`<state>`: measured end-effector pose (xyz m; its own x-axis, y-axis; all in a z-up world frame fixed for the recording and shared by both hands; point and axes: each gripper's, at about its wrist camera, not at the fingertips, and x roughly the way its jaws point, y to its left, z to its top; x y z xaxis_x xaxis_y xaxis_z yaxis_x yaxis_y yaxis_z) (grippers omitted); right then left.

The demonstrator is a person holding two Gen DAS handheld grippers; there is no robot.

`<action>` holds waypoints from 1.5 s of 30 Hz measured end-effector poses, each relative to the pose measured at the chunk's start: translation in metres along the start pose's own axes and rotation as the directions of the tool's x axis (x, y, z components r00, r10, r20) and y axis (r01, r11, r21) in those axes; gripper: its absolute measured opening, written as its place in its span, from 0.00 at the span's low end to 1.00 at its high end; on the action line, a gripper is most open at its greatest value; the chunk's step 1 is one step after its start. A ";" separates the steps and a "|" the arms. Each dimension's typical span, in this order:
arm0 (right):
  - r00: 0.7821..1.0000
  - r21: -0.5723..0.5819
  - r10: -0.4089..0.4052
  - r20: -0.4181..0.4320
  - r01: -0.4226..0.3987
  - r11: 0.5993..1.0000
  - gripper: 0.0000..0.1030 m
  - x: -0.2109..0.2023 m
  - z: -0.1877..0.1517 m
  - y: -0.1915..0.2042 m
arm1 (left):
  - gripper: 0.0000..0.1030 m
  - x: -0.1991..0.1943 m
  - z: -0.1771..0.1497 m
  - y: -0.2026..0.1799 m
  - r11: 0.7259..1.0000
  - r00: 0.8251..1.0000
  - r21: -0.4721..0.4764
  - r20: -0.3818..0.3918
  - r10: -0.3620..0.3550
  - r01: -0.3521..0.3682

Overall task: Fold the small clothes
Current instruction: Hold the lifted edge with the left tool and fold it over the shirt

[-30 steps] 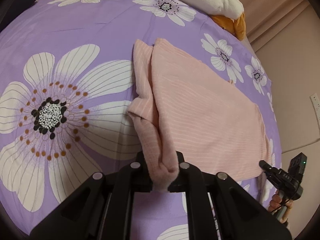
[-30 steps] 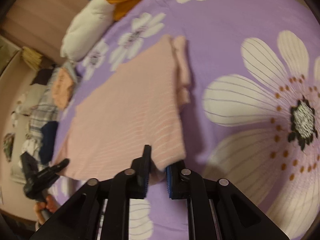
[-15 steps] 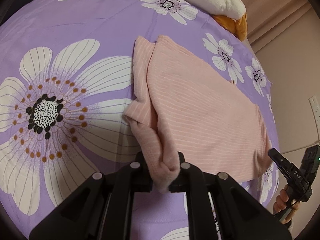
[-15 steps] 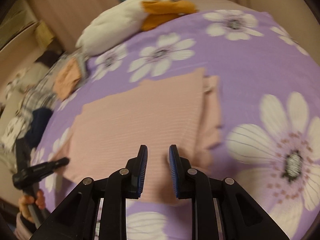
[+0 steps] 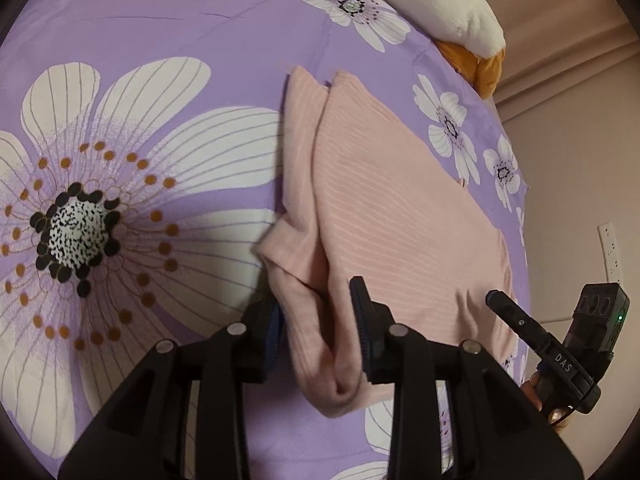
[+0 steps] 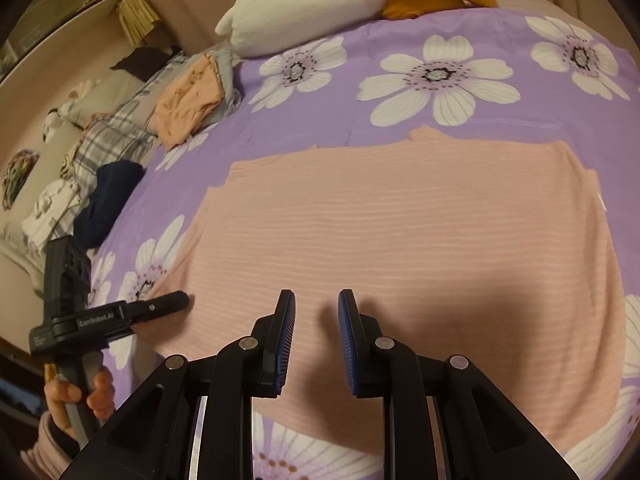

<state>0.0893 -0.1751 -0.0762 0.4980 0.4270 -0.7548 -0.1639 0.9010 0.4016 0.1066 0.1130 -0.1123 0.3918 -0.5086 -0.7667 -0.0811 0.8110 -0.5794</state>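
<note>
Left wrist view shows the left gripper [image 5: 318, 320] opening, letting go the folded sleeve of the ribbed pink cotton top [image 5: 400, 220] mid-bed on the purple floral bedsheet [image 5: 160, 40], fold laid; the right gripper [image 6: 317, 336] hovers part-open, empty.

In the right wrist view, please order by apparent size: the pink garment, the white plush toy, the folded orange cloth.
1. Pink garment, clearly largest.
2. White plush toy.
3. Folded orange cloth.
The toy and cloth lie farther from the camera, so their true sizes stay uncertain.
</note>
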 end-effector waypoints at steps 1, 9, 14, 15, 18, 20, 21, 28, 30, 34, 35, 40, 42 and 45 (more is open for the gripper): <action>1.000 -0.001 -0.002 0.001 0.002 1.000 0.20 0.000 0.001 0.000 | 0.32 0.000 0.001 0.002 1.000 1.000 -0.007 -0.005 -0.011 0.011; 1.000 0.016 -0.010 -0.010 0.010 1.000 0.20 0.005 0.002 -0.003 | 0.40 0.012 0.017 0.000 0.997 0.996 0.018 -0.055 -0.072 0.073; 1.000 0.006 -0.001 -0.022 0.001 1.000 0.20 0.015 0.003 0.002 | 0.38 0.024 0.032 -0.005 0.996 0.995 0.012 -0.050 -0.085 0.086; 1.000 0.003 -0.001 -0.025 0.001 1.000 0.20 0.018 0.004 0.003 | 0.37 0.025 0.034 -0.005 0.996 0.995 0.008 -0.049 -0.086 0.087; 1.000 -0.006 -0.001 -0.030 0.001 1.000 0.20 0.026 0.009 0.006 | 0.21 0.025 0.039 -0.007 0.998 0.997 0.015 -0.031 -0.065 0.066; 1.000 -0.015 -0.010 -0.027 0.009 1.000 0.20 0.032 0.014 0.008 | 0.19 0.025 0.039 -0.007 0.999 0.998 0.020 -0.027 -0.049 0.049; 1.000 -0.021 -0.019 -0.021 0.018 1.000 0.20 0.034 0.017 0.009 | 0.16 0.025 0.039 -0.007 0.999 0.999 0.025 -0.024 -0.045 0.045; 0.999 0.007 -0.052 -0.005 0.052 0.999 0.20 0.059 0.047 0.009 | 0.15 0.017 0.040 -0.019 0.996 1.000 0.084 0.017 -0.025 0.023; 0.997 0.010 -0.068 -0.035 0.068 0.998 0.20 0.070 0.050 0.008 | 0.15 0.015 0.041 -0.026 0.993 1.000 0.116 0.024 -0.003 0.000; 0.995 0.012 -0.076 -0.064 0.077 0.997 0.19 0.080 0.049 0.005 | 0.15 0.014 0.040 -0.040 0.985 0.999 0.169 0.039 0.035 -0.042; 0.995 0.017 -0.073 -0.062 0.074 0.997 0.19 0.077 0.049 0.005 | 0.15 0.014 0.041 -0.043 0.983 0.998 0.178 0.044 0.042 -0.050; 0.999 -0.004 -0.032 -0.040 0.032 0.999 0.19 0.052 0.039 0.013 | 0.15 0.010 0.039 -0.053 0.975 0.996 0.212 0.063 0.062 -0.074; 1.000 -0.025 -0.014 -0.028 0.013 1.000 0.19 0.040 0.030 0.018 | 0.15 0.009 0.038 -0.058 0.971 0.995 0.224 0.068 0.070 -0.083; 0.999 -0.041 0.008 -0.034 -0.010 0.999 0.19 0.027 0.017 0.024 | 0.15 0.007 0.037 -0.065 0.966 0.994 0.239 0.076 0.079 -0.095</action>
<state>0.1135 -0.1432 -0.0781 0.4672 0.4368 -0.7687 -0.2038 0.8992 0.3871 0.1480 0.0677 -0.0700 0.4524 -0.4193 -0.7871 0.1035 0.9013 -0.4206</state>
